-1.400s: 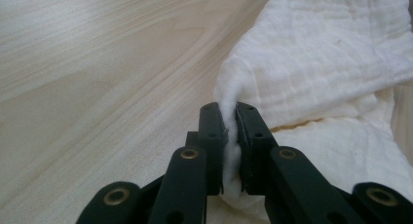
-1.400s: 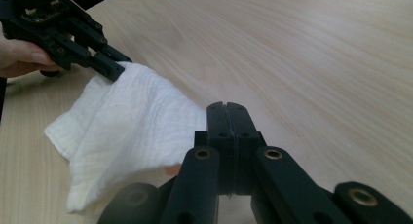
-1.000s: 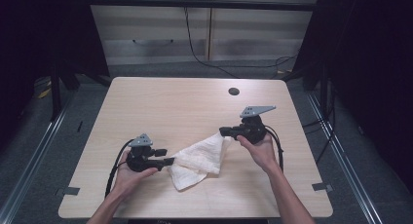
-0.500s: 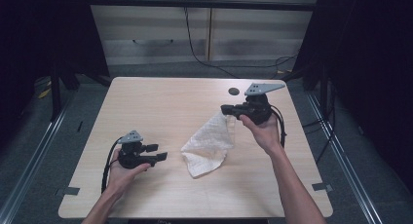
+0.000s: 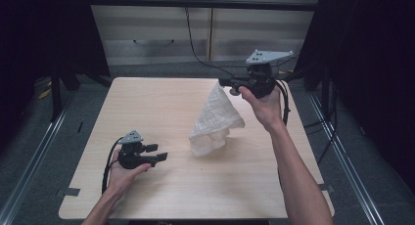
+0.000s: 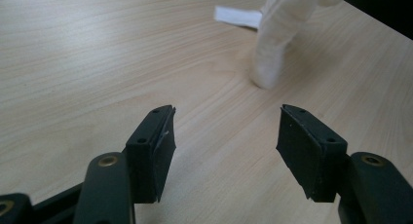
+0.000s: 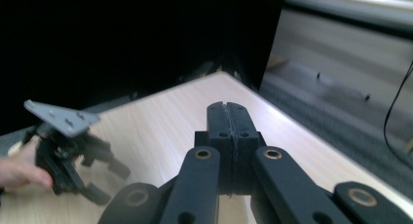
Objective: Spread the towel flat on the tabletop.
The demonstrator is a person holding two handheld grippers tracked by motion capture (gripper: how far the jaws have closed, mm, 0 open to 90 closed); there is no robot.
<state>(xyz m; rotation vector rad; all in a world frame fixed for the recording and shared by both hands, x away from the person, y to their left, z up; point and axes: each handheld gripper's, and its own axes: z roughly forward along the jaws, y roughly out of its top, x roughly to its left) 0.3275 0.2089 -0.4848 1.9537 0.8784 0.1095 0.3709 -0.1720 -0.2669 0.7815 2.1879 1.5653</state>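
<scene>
A white cloth (image 5: 214, 121) hangs in a cone from my right gripper (image 5: 222, 81), which is raised over the far right part of the wooden table (image 5: 147, 102) and shut on the cloth's top corner. The cloth's lower end rests crumpled on the table. In the right gripper view the jaws of my right gripper (image 7: 228, 117) are pressed together, and the cloth hangs out of sight below them. My left gripper (image 5: 157, 152) sits low at the near left, open and holding nothing, a short way left of the cloth. The left gripper view shows my left gripper (image 6: 226, 146) with its jaws wide apart and the cloth (image 6: 275, 44) beyond them.
Cables trail from both grippers. Low cabinets (image 5: 161, 34) stand behind the table's far edge, and dark floor surrounds the table. My left gripper (image 7: 108, 181), held by a hand, appears far off in the right gripper view.
My right gripper has risen and moved toward the far edge, pulling the cloth up into a hanging cone. My left gripper has drawn away to the left, apart from the cloth.
</scene>
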